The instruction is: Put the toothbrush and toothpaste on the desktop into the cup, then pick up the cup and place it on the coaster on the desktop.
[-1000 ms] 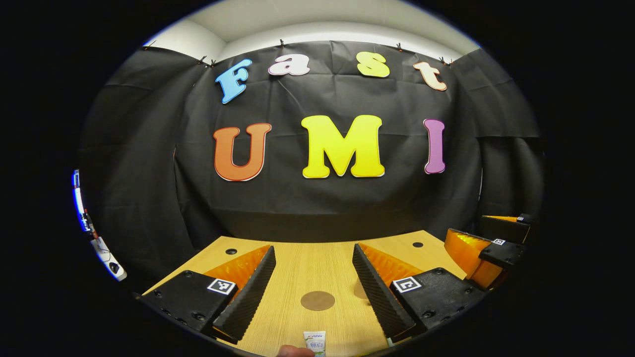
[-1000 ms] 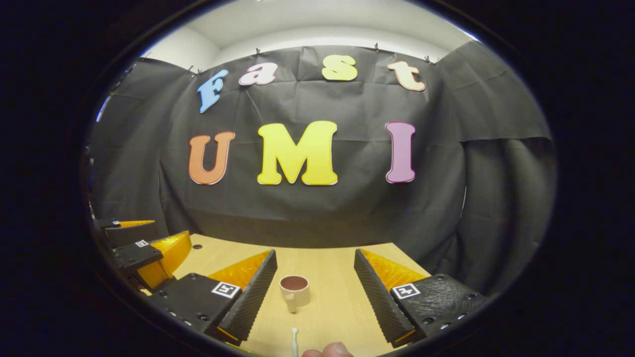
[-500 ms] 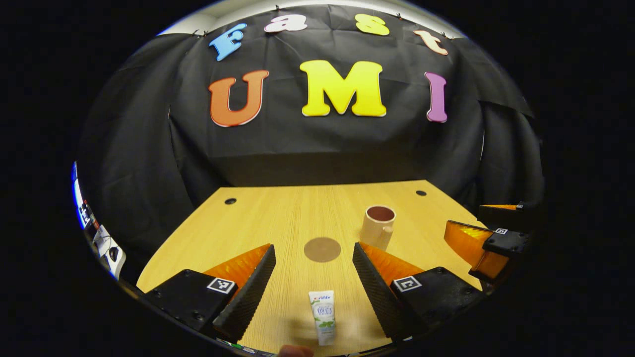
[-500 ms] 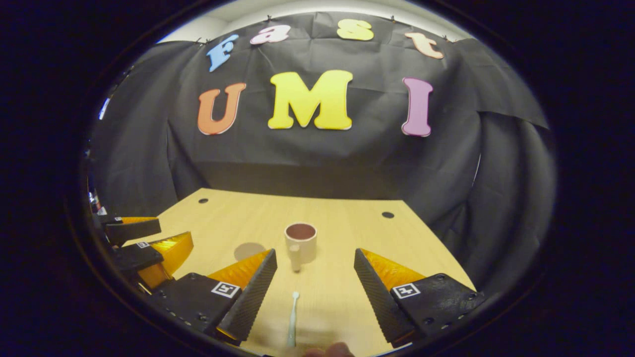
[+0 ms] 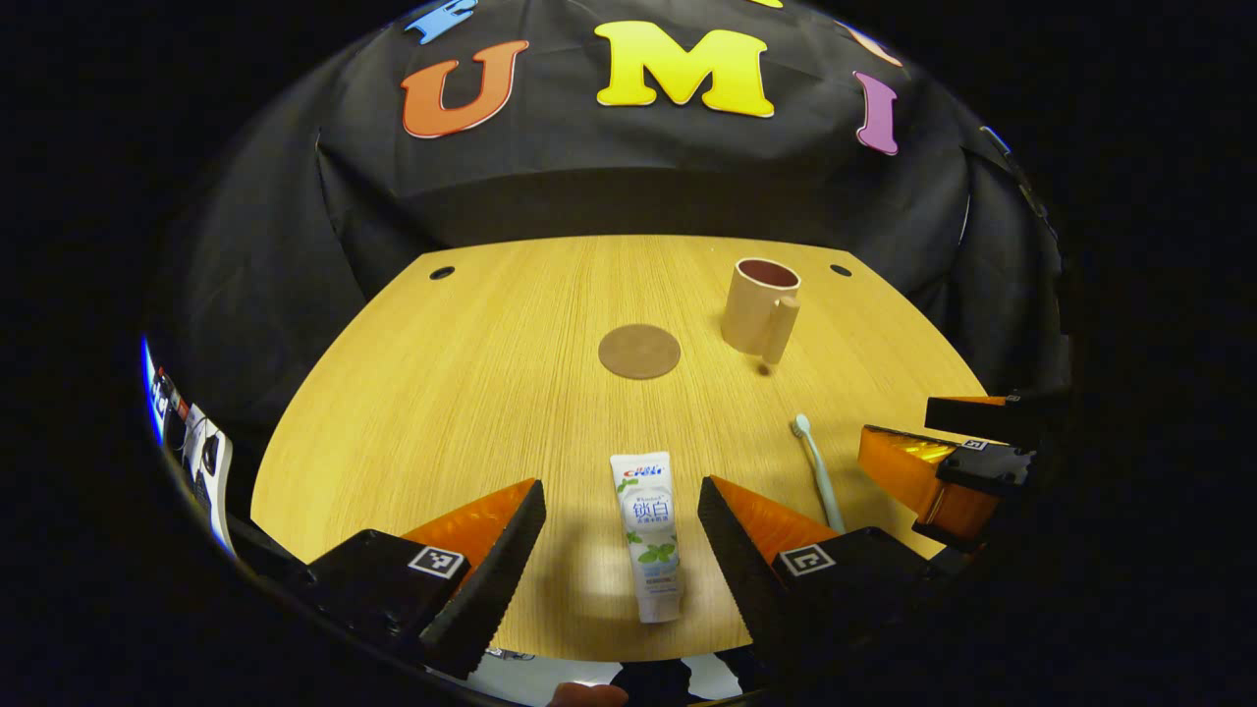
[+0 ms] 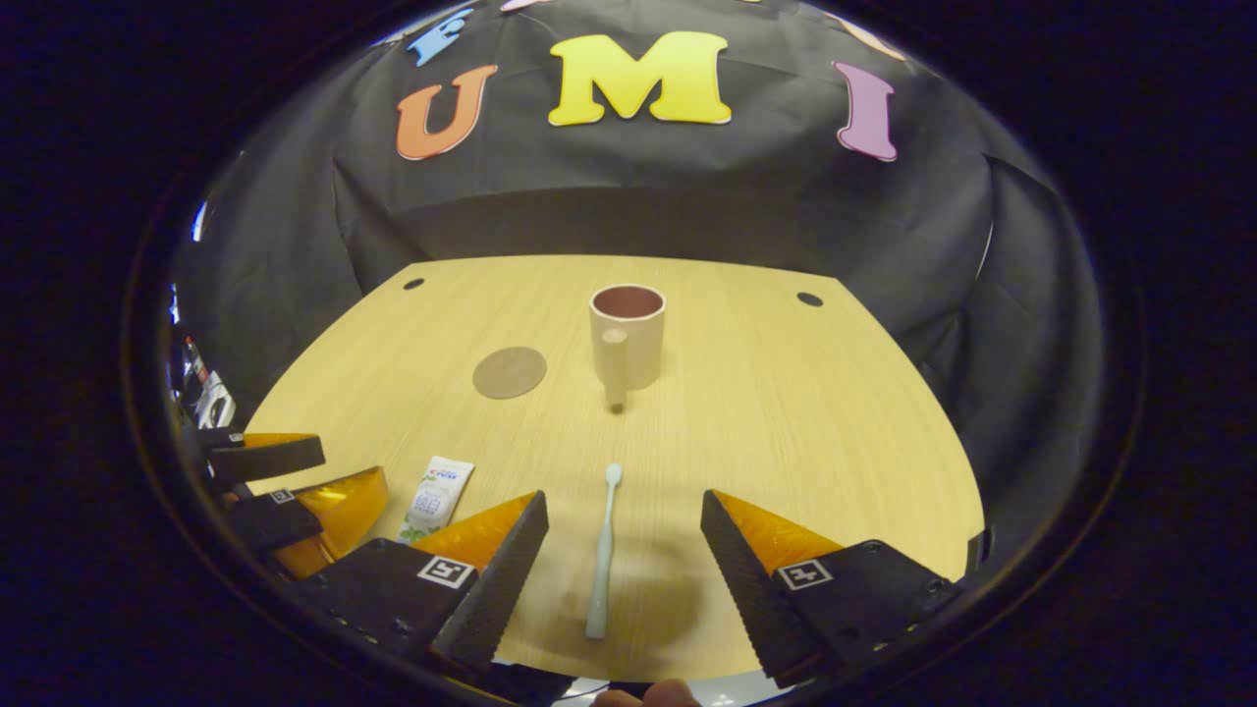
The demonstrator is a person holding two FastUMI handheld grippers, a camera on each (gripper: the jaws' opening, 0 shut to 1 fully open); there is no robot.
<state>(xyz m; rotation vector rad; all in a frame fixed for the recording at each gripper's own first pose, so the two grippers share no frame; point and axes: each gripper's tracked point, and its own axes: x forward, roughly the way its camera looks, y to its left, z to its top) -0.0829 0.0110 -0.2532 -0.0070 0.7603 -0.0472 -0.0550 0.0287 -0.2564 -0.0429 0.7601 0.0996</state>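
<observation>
Since the earlier frames both cameras have tipped downward: the wall fills less of each view, more of the desktop (image 5: 471, 373) is exposed, and the toothpaste and toothbrush, then barely at the bottom edge, now lie in full length between the fingers. Left gripper (image 5: 622, 550): jaws apart, holding nothing, hovering above the near edge of the desktop. The toothpaste (image 5: 646, 535) lies flat directly ahead, in the gap between the two fingers, long axis running away from the gripper, roughly parallel to the fingers; neither finger touches it. Right gripper (image 6: 624, 560): jaws likewise apart and empty, with the toothbrush (image 6: 601, 555) centred in its gap, long axis also running away, bristle end far and pointing toward the cup. Judgement: each hand is already lined up on its nearer item, so a straight descent and closing across the short axis should suffice. Farther out, the cup (image 6: 627, 334) stands upright, handle toward the right gripper, straight ahead of it and well apart from the toothbrush tip. The coaster (image 5: 639, 351) lies bare, just left of the cup, straight ahead of the left gripper.
</observation>
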